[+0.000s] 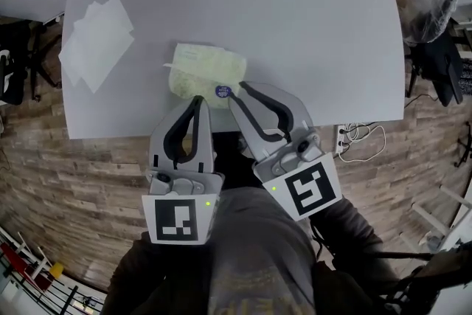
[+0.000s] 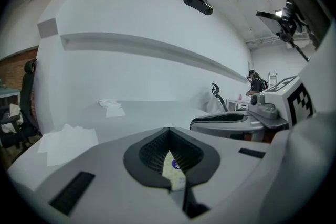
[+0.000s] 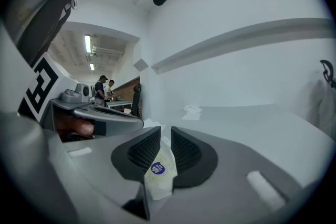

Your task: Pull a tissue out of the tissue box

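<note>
A soft, pale yellow-green tissue pack (image 1: 206, 70) with a round blue sticker lies near the front edge of the white table (image 1: 295, 26). My left gripper (image 1: 198, 99) is at the pack's near edge. Its tips meet, and a sliver of the pack (image 2: 176, 170) shows through the gap behind them. My right gripper (image 1: 236, 89) is at the near right corner, just right of the sticker. Its jaws stand slightly apart with the pack (image 3: 157, 173) showing between them. I cannot tell whether its pads press on the pack. The two grippers sit side by side, angled toward each other.
Several loose white tissues (image 1: 96, 40) lie at the table's left end, and more lie farther back (image 2: 111, 107). The table's front edge runs just under the grippers, with wood floor below. A power strip with cables (image 1: 354, 138) is on the floor at right. Chairs stand on both sides.
</note>
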A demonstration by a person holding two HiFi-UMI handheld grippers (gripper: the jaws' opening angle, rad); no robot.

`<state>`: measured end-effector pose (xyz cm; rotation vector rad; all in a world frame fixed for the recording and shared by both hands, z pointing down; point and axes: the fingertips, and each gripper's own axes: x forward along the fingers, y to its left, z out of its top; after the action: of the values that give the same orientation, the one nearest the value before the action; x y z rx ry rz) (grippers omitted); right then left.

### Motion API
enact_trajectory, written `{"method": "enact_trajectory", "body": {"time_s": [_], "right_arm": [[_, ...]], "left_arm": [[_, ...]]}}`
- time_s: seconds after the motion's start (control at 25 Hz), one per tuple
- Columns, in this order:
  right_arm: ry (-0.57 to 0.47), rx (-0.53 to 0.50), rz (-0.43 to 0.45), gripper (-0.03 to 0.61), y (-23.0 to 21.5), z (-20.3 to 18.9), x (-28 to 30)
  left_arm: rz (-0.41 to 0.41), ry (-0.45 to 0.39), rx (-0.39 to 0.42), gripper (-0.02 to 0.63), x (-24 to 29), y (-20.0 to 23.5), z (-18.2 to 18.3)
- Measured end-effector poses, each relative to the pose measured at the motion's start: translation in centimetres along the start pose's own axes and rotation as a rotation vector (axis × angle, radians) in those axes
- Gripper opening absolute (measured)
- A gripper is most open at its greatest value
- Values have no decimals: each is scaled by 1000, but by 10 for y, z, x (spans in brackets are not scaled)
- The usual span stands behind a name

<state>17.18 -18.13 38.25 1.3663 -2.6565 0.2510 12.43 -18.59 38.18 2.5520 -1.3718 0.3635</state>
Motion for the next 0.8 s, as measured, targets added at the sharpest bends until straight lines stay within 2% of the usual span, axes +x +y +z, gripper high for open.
{"method": "enact_trajectory", "body": {"time_s": [0.4, 0.8], "right_arm": [[64, 40, 2, 40, -5, -29, 13], [113, -104, -6, 51, -7, -43, 18]], "left_arm": [[-30, 25, -21, -2, 12, -2, -17], [-40, 48, -24, -2, 15, -2, -27]]}}
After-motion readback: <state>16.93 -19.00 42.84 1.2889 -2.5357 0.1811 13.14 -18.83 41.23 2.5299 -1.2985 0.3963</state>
